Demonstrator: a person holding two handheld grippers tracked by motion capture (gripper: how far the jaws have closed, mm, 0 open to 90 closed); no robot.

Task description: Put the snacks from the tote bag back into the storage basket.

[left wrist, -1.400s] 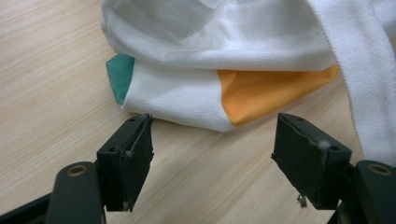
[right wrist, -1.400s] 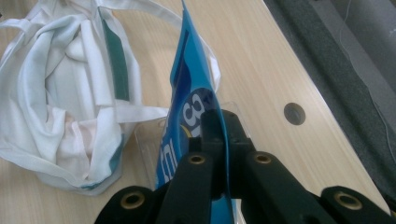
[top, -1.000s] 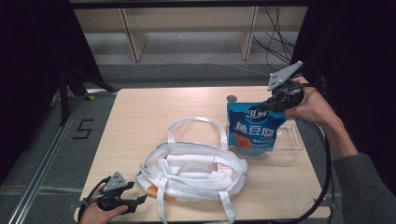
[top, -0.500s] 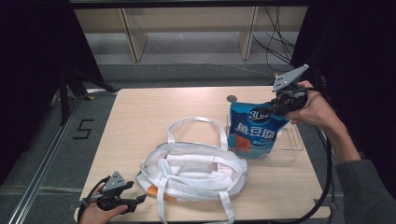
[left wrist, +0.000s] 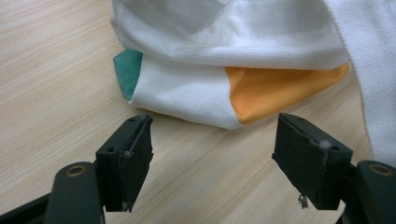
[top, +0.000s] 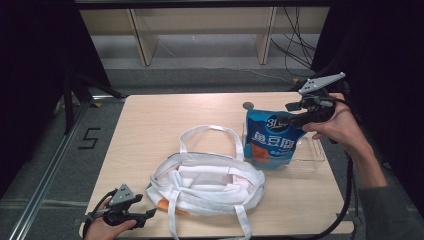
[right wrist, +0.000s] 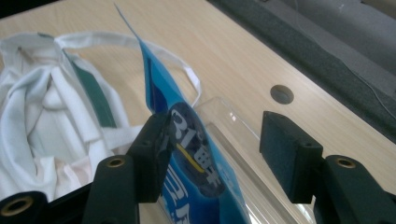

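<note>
A white tote bag [top: 207, 180] with loose handles lies slumped at the table's front middle. Its corner [left wrist: 187, 88] shows a green and an orange patch. My left gripper [top: 149, 215] stands open at the front left edge, its jaws [left wrist: 212, 154] just short of that corner, not touching it. A blue snack pouch [top: 272, 142] stands upright in a clear tray [top: 312, 162] at the right. My right gripper [top: 290, 115] is open around the pouch's top edge [right wrist: 196, 172], which rests against one jaw while the other stands well apart.
The wooden table [top: 165, 120] has a round hole [top: 247, 105] behind the pouch. Bare wood lies at its left and back. Wooden shelving and cables stand beyond the far edge. A "5" [top: 87, 138] is marked on the floor at the left.
The right hand and its gripper have shifted slightly to the right at the pouch's top. The pouch, the bag and the left gripper have stayed in place.
</note>
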